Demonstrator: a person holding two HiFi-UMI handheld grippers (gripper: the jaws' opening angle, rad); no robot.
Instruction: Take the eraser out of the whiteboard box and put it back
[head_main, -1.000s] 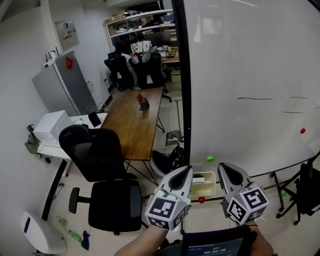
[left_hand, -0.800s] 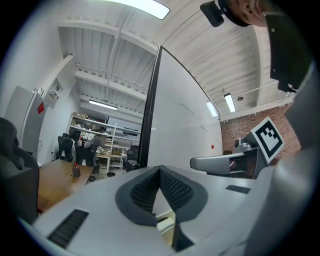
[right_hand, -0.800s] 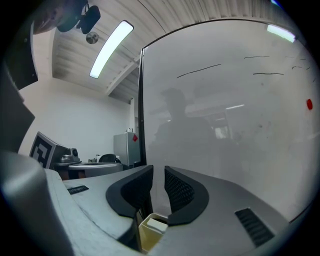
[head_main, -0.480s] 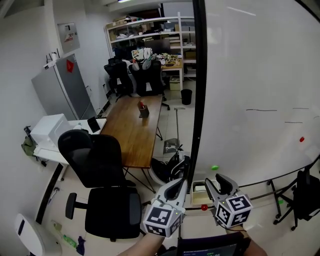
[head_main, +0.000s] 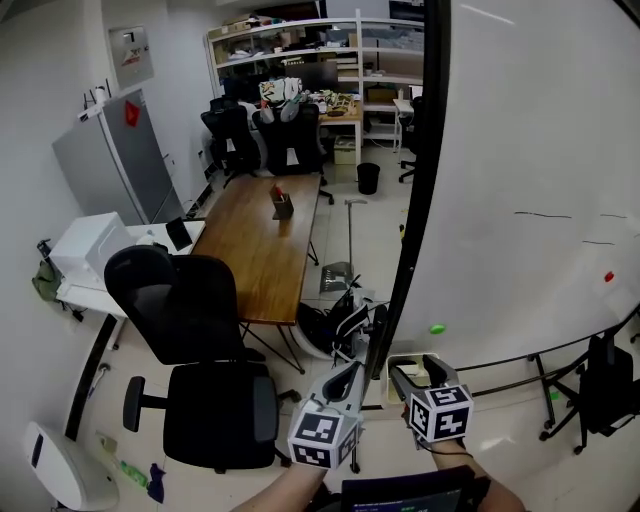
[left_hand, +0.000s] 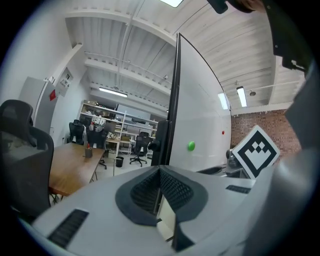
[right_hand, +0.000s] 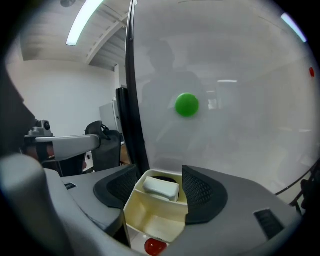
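Observation:
A white eraser (right_hand: 161, 187) lies in the far compartment of the cream whiteboard box (right_hand: 150, 215), which hangs at the lower edge of the whiteboard (head_main: 540, 180). My right gripper (right_hand: 159, 173) points at the box with its jaws opening wide, one finger on each side of the box; neither pad touches the box or the eraser. In the head view the right gripper (head_main: 413, 368) covers most of the box (head_main: 398, 360). The left gripper (head_main: 350, 374) hangs just left of it, jaws shut and empty (left_hand: 160, 172), beside the board's black edge.
A green magnet (right_hand: 187, 105) sticks to the board above the box, and a red one (right_hand: 155, 246) sits under the box. Black office chairs (head_main: 190, 320) and a wooden table (head_main: 265, 240) stand to the left. The board's stand legs (head_main: 545, 400) are at the right.
Both grippers have sunk and closed in on the box. The right gripper's jaws, shut a second ago, now stand wide apart. The view has swung left and down.

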